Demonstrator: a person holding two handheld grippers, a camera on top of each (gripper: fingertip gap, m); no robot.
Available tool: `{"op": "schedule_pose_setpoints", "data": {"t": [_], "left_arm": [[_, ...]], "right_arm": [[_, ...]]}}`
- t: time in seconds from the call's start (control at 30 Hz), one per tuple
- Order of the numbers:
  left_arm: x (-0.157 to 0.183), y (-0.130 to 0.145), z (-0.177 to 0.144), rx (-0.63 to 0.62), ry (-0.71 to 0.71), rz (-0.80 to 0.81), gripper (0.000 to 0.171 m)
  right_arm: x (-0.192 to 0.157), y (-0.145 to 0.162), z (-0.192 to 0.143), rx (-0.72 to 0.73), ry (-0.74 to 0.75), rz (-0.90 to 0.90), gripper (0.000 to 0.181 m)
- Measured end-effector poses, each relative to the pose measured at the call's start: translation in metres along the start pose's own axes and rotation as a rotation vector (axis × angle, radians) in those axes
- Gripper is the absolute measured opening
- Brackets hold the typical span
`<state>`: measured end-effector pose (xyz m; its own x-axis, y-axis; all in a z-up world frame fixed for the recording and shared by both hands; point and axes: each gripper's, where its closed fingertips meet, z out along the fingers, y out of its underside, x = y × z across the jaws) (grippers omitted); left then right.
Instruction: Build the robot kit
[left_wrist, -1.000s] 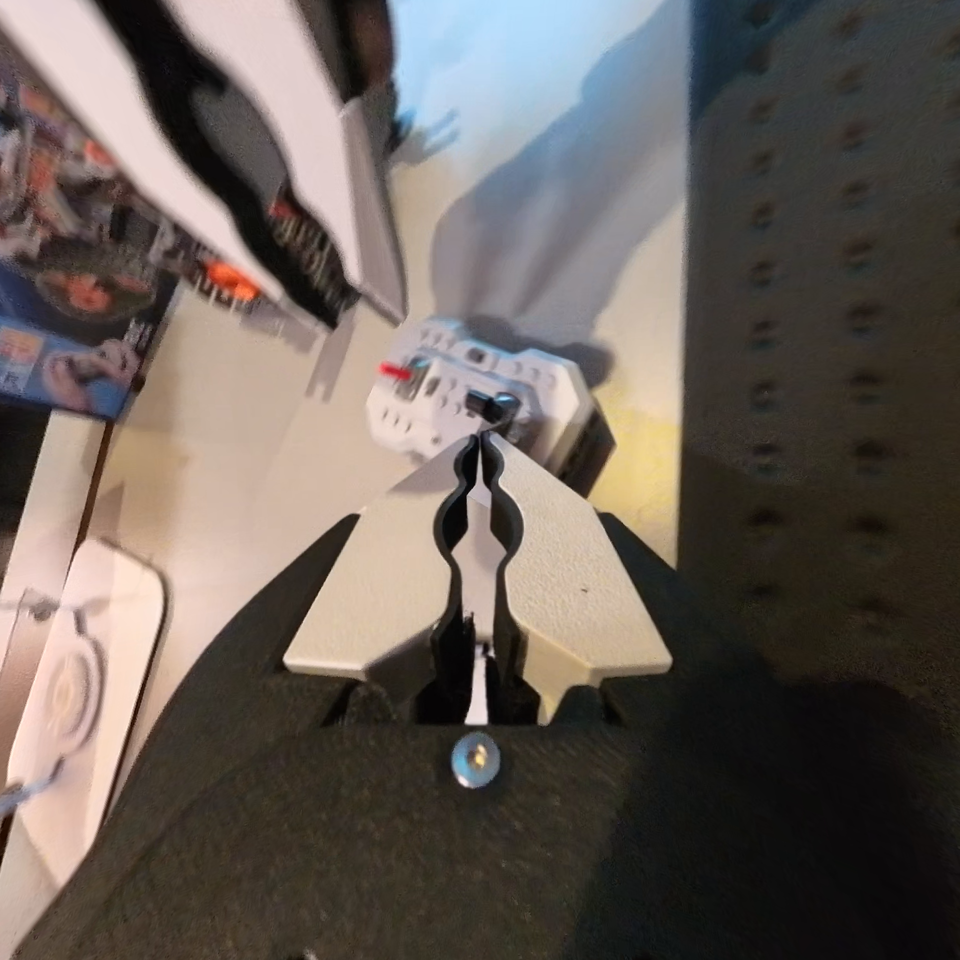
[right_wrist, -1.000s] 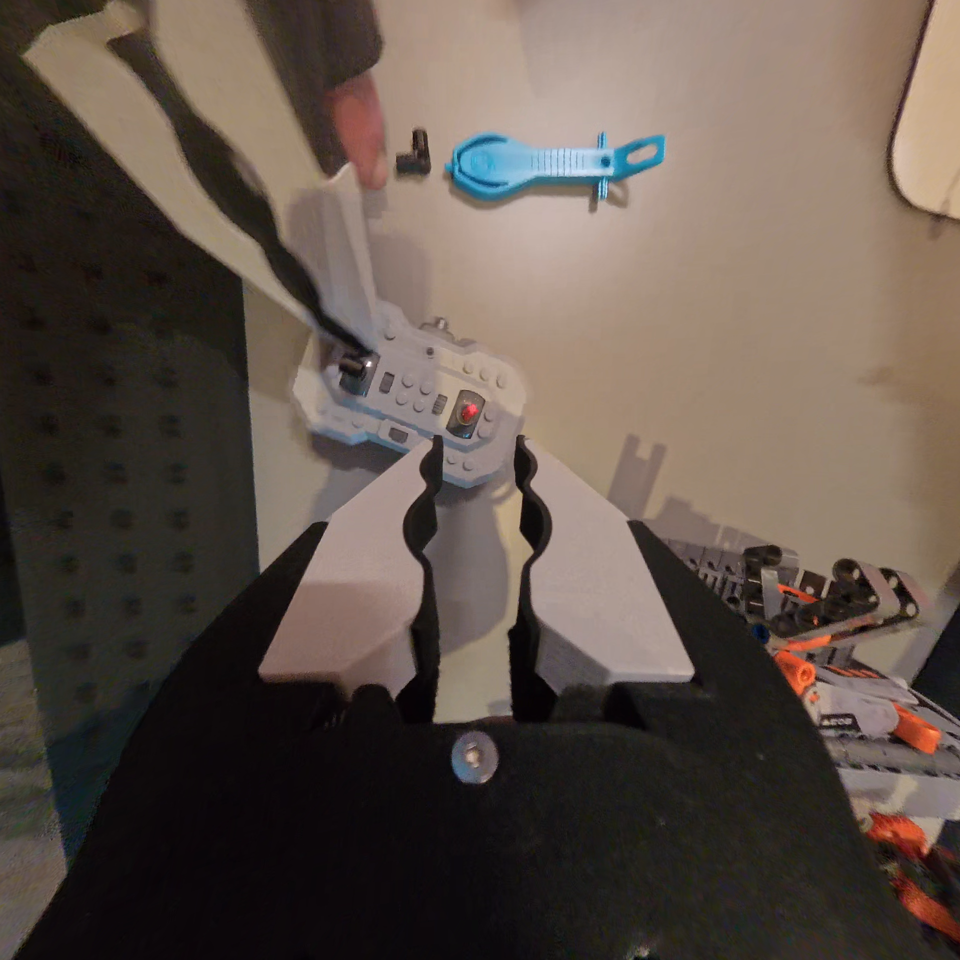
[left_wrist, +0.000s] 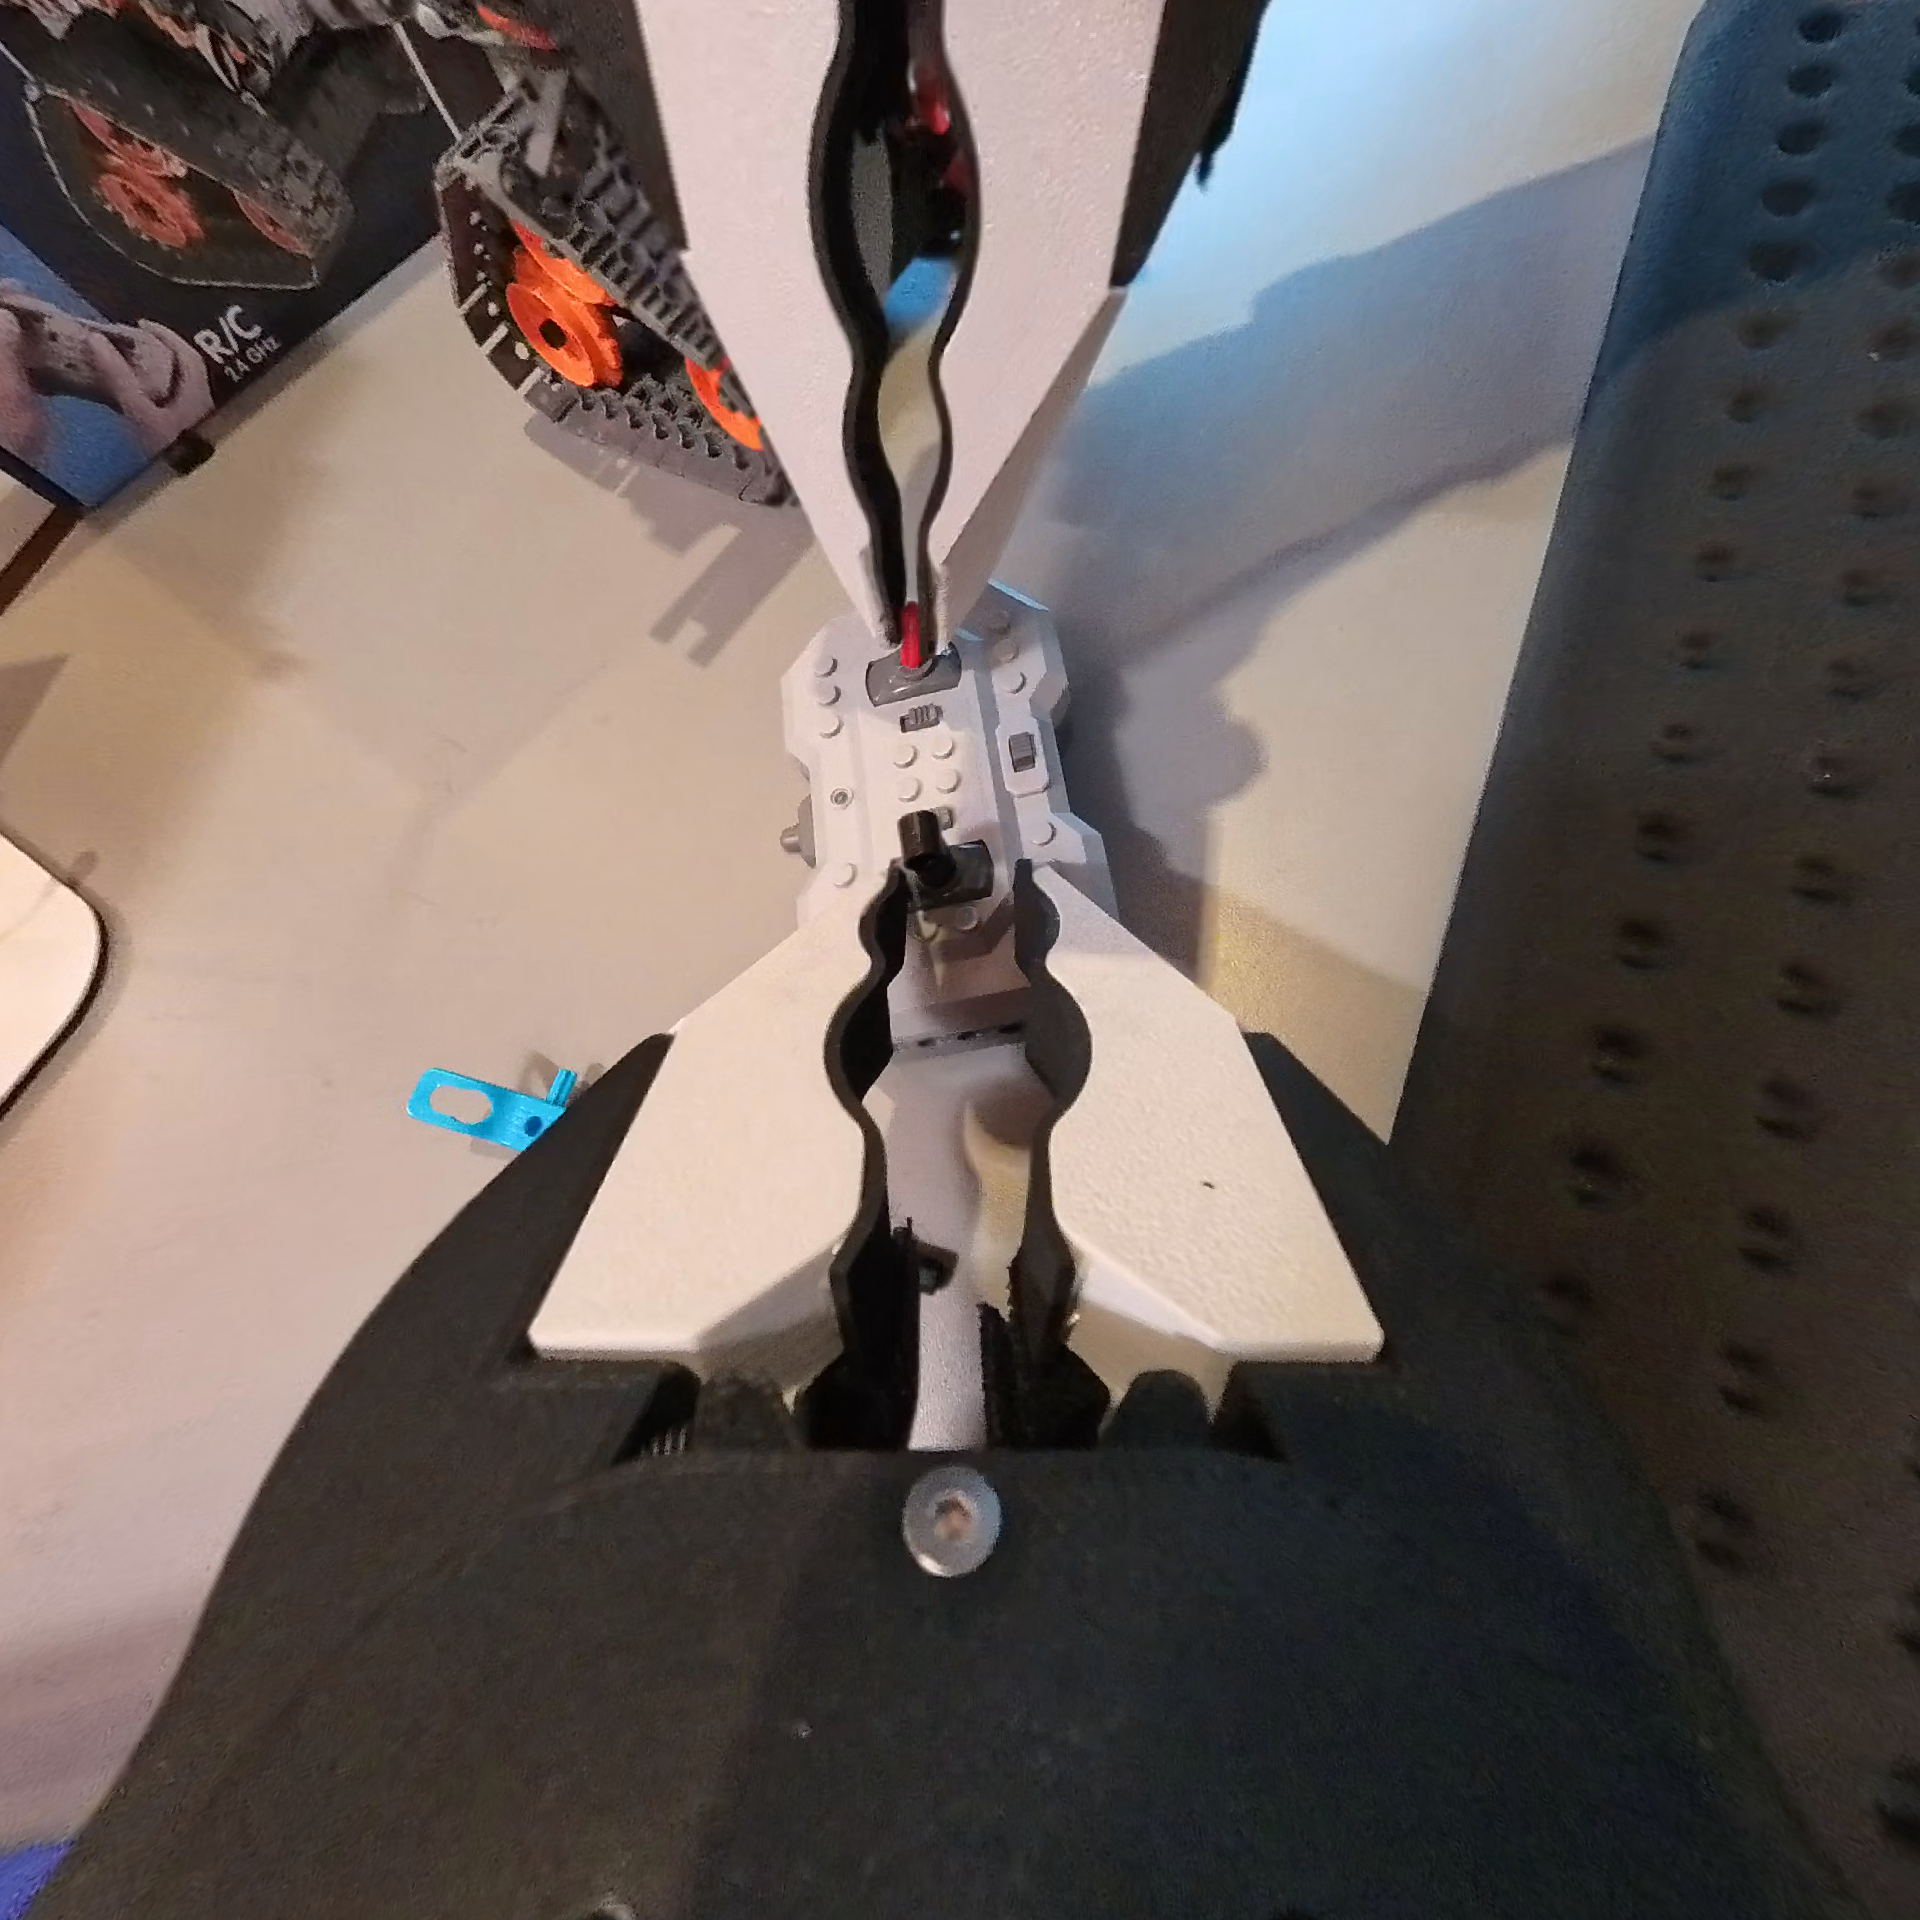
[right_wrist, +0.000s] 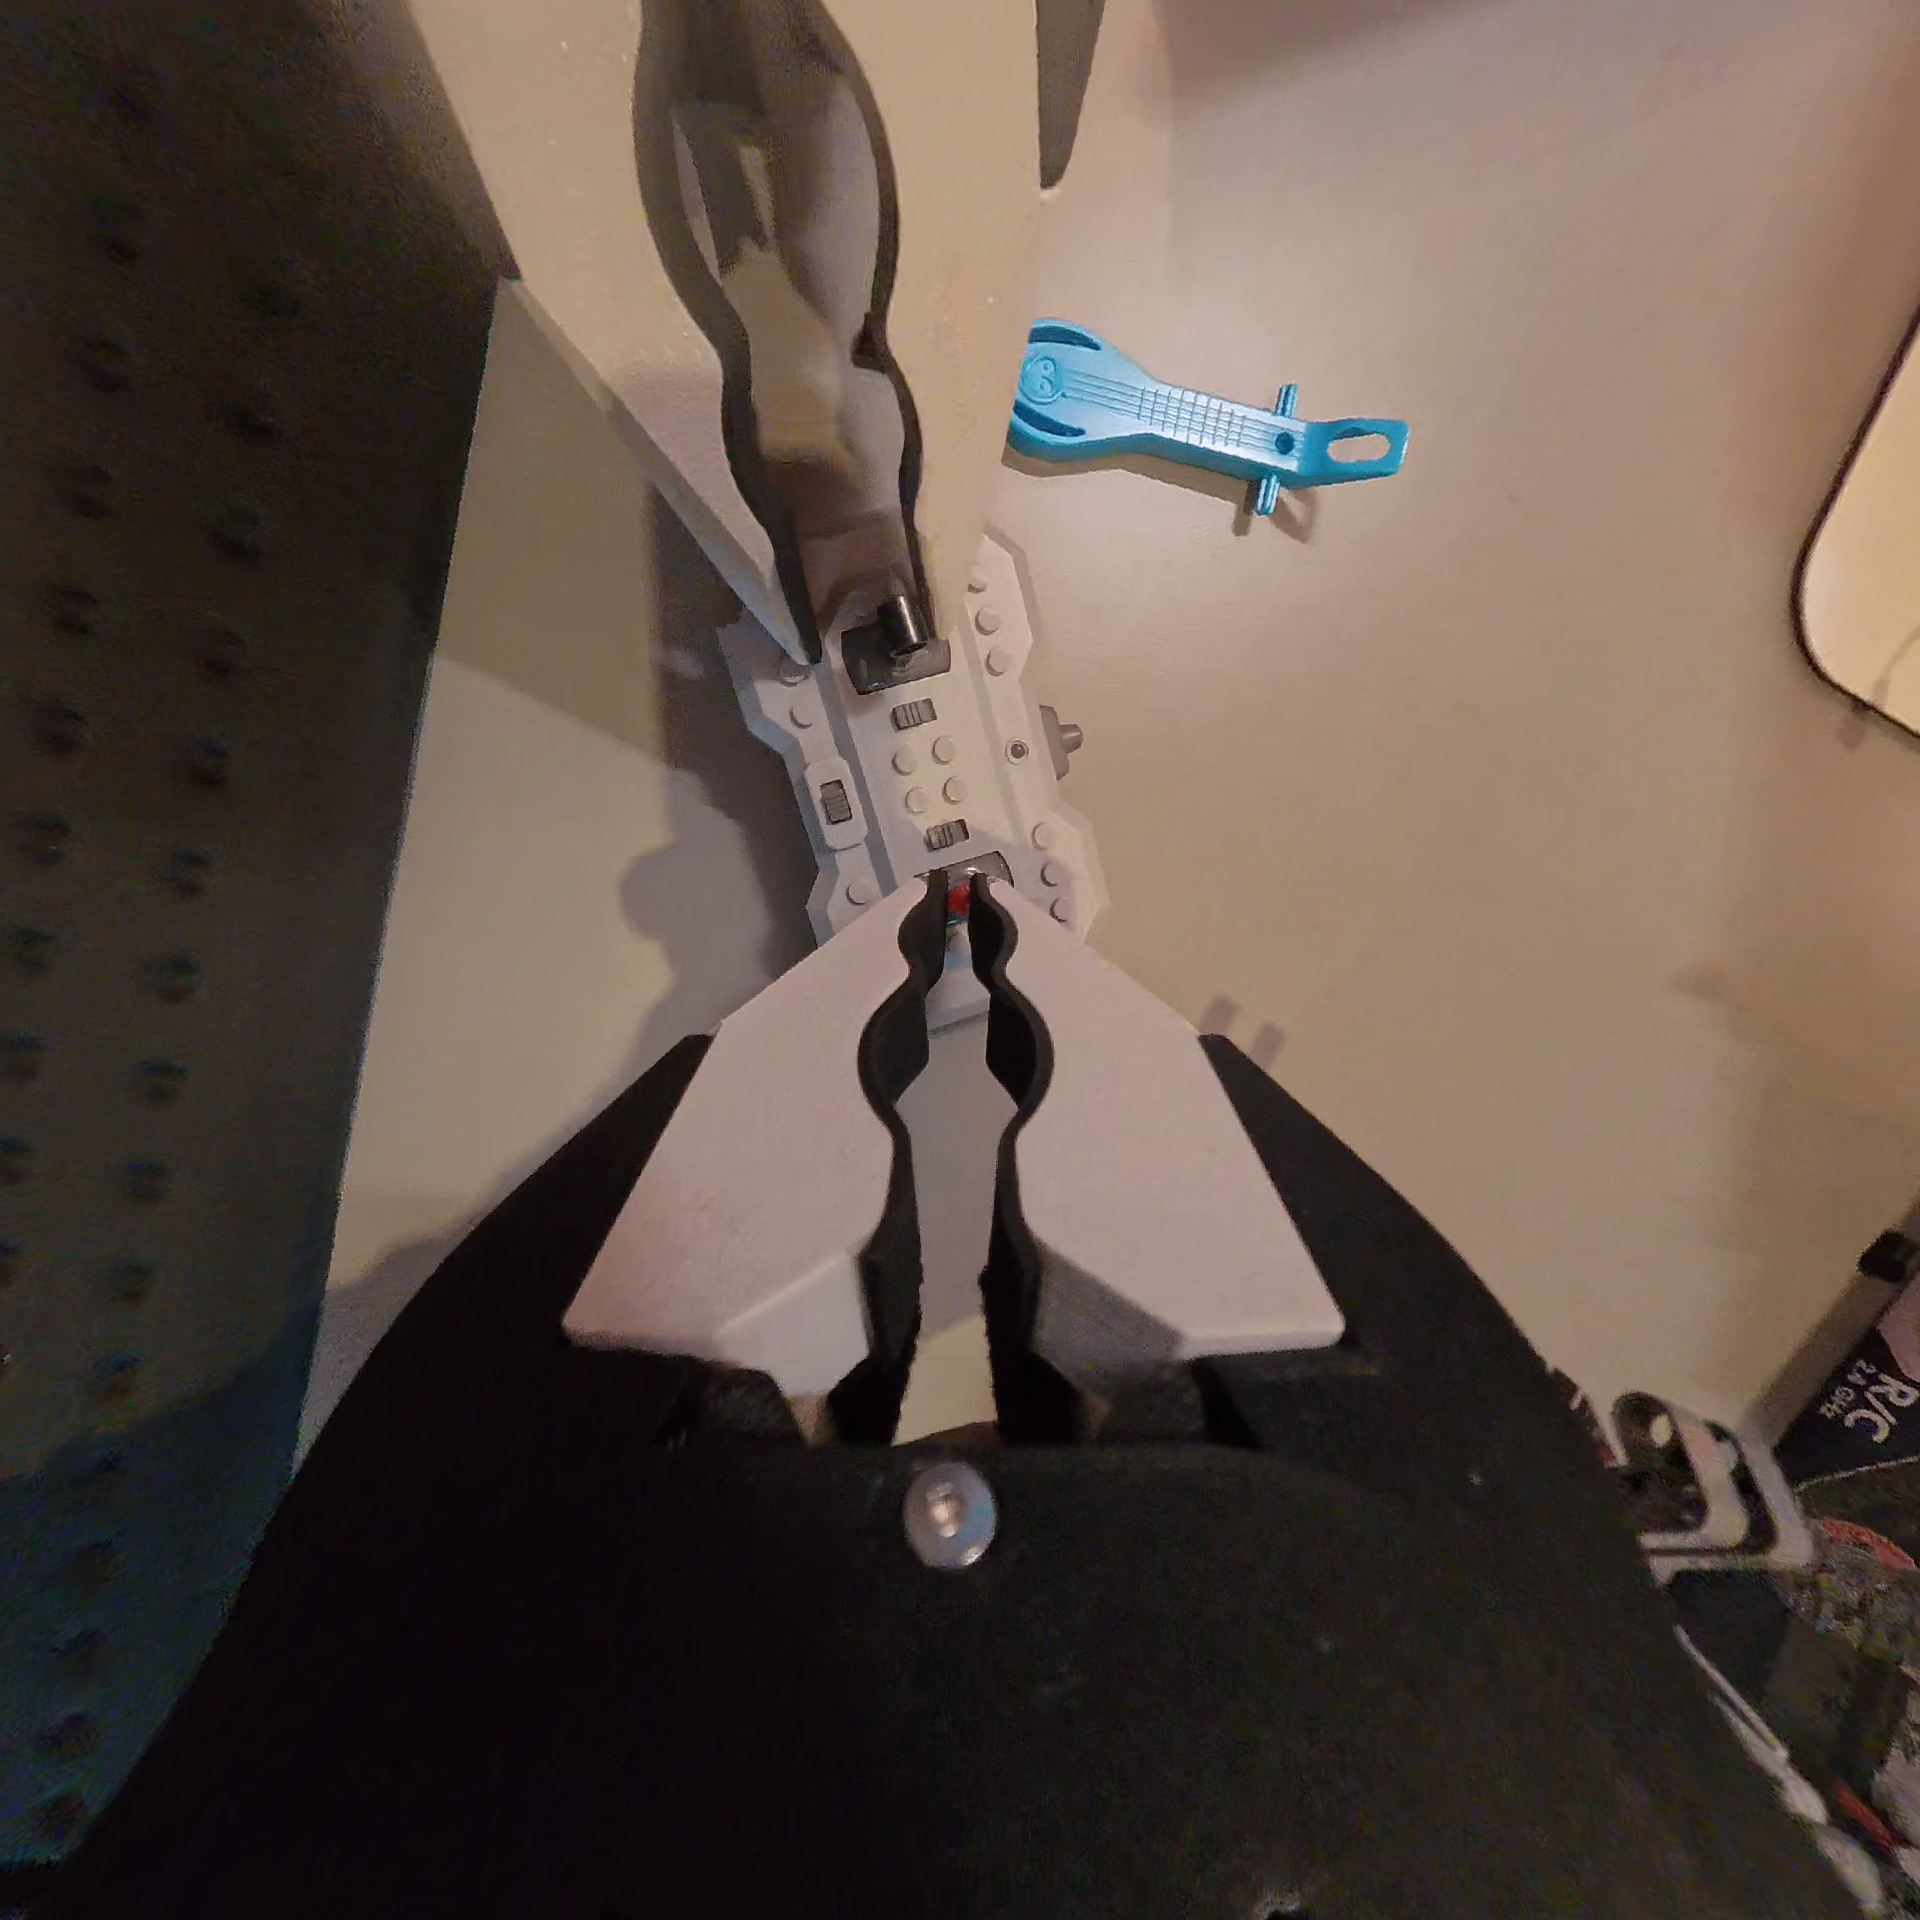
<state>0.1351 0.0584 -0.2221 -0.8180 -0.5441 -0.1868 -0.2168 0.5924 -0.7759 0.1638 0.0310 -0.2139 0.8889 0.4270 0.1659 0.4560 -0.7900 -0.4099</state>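
Controller: a light grey brick-built remote (left_wrist: 925, 769) lay flat on the cream table (left_wrist: 312, 727), lengthwise between the two grippers, with studs, small sliders and a stick at each end.
Red stick: a short red lever (left_wrist: 911, 636) stood in the socket at the end by the right gripper.
Black stick: a stubby black lever (right_wrist: 902, 627) stood in the socket at the opposite end, by the left gripper.
Right gripper: the right gripper (right_wrist: 958, 902) had its jaws drawn narrow, the tips pinching the red lever from both sides.
Left gripper: the left gripper (left_wrist: 956, 883) had its jaws parted to a moderate gap, the tips over the controller's near end on either side of the black lever; whether they touched it could not be told.
Blue tool: a blue brick separator (right_wrist: 1195, 421) lay on the table apart from the controller.
Tracked model: a dark tracked vehicle with orange wheels (left_wrist: 603, 312) stood beyond the controller, beside a printed box (left_wrist: 156, 260).
Dark panel: a dark perforated surface (left_wrist: 1745, 727) ran along one side of the table.
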Motion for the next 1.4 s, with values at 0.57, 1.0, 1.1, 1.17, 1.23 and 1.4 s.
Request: {"op": "schedule_pose_setpoints", "data": {"t": [0.57, 1.0, 1.1, 1.17, 1.23, 1.4], "left_arm": [[0.0, -0.001, 0.002, 0.033, 0.009, -0.003, 0.019], [0.001, -0.002, 0.002, 0.04, 0.031, 0.003, 0.018], [0.0, -0.002, 0.002, 0.042, 0.032, 0.001, 0.018], [0.0, -0.002, 0.003, 0.043, 0.033, 0.0, 0.018], [0.0, -0.002, 0.002, 0.044, 0.032, 0.002, 0.018], [0.0, -0.002, 0.003, 0.045, 0.034, 0.0, 0.018]], "right_arm": [[0.0, 0.001, 0.003, 0.017, -0.021, 0.0, 0.0], [-0.003, 0.001, -0.013, 0.014, -0.067, 0.028, 0.006], [-0.004, 0.001, -0.007, -0.019, -0.07, -0.01, 0.0], [-0.002, 0.0, -0.005, -0.031, -0.068, -0.019, 0.0], [0.001, 0.001, -0.005, -0.056, -0.068, -0.032, 0.0], [0.0, 0.003, -0.005, -0.105, -0.103, -0.053, 0.0]]}}
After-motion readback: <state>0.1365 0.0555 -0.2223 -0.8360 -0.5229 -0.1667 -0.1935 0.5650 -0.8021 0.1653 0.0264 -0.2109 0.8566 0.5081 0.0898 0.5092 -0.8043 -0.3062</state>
